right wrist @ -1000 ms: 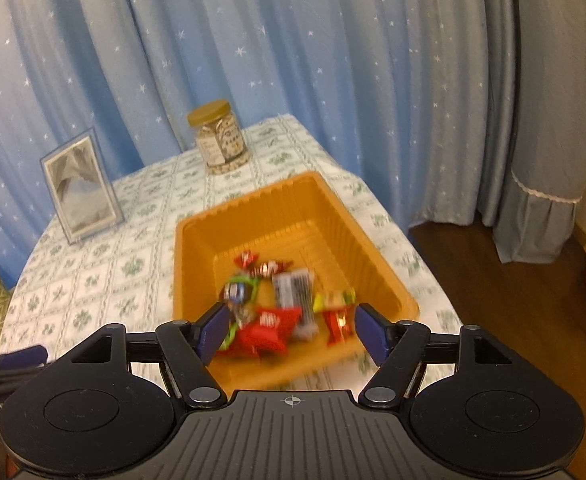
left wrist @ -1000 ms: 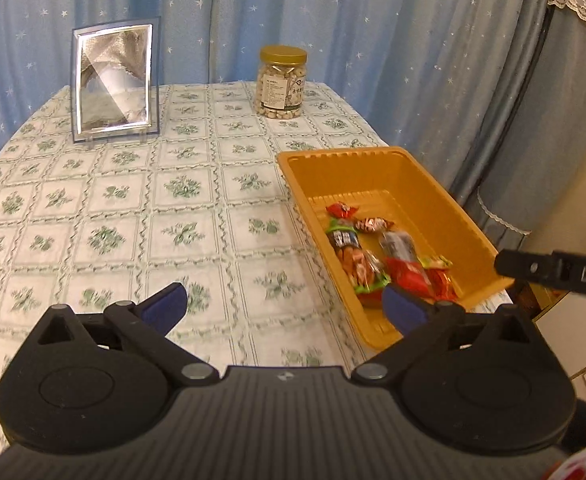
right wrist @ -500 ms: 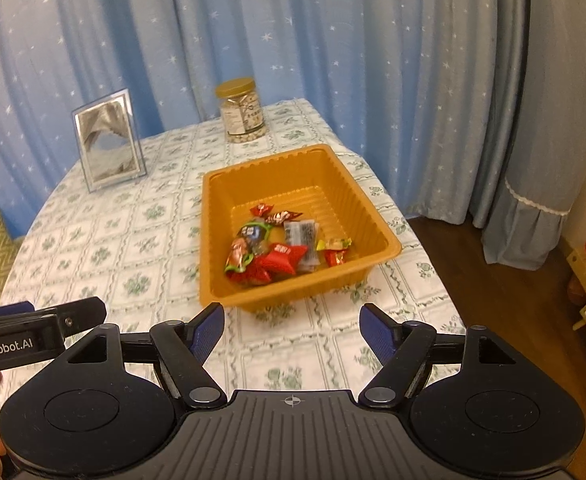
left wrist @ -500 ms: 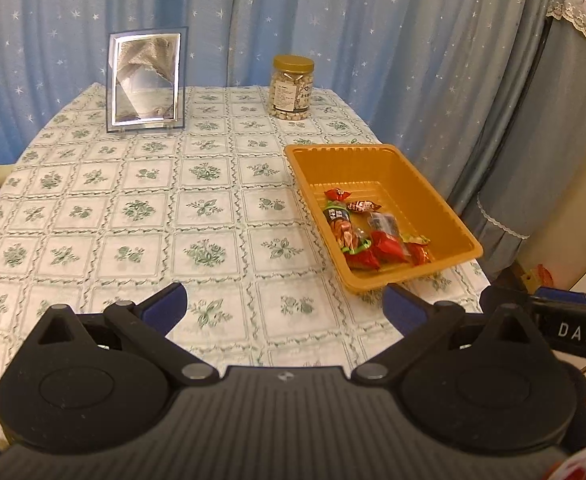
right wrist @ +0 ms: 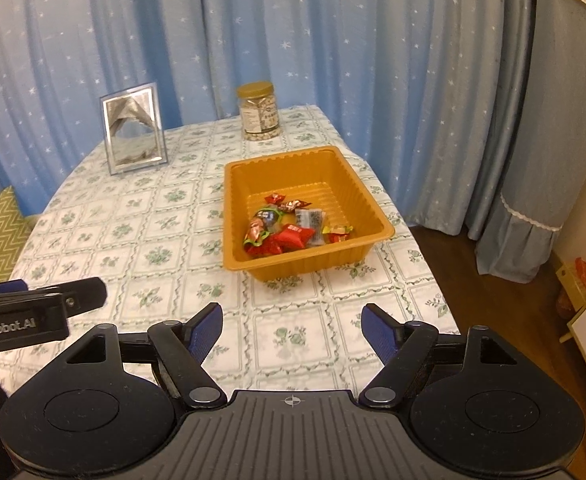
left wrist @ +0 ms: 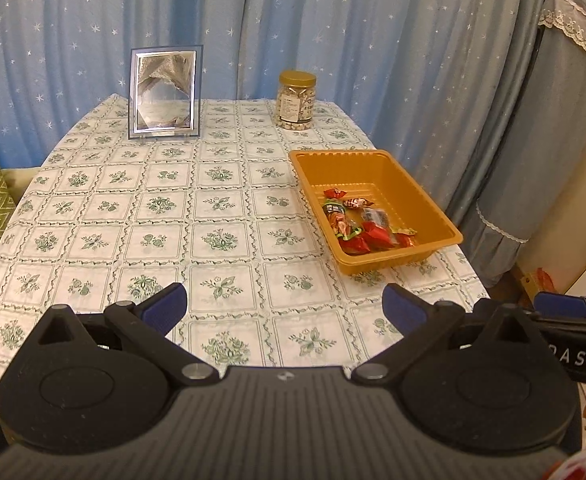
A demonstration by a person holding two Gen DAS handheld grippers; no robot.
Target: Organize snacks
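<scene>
Orange tray [right wrist: 379, 222] at twelve now sits farther off; my grippers [right wrist: 291, 330] [left wrist: 285, 308] (both spread, empty) have backed away, snacks [right wrist: 289, 232] gathered.

Both wrist views downward, sharing tray [left wrist: 377, 158]

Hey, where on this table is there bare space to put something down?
Most of the tablecloth is bare: the wide stretch from the picture frame forward, left of the orange tray. There is also a bare patch between frame and jar. The tray's near end is crowded with snacks; its far end is bare.
</scene>
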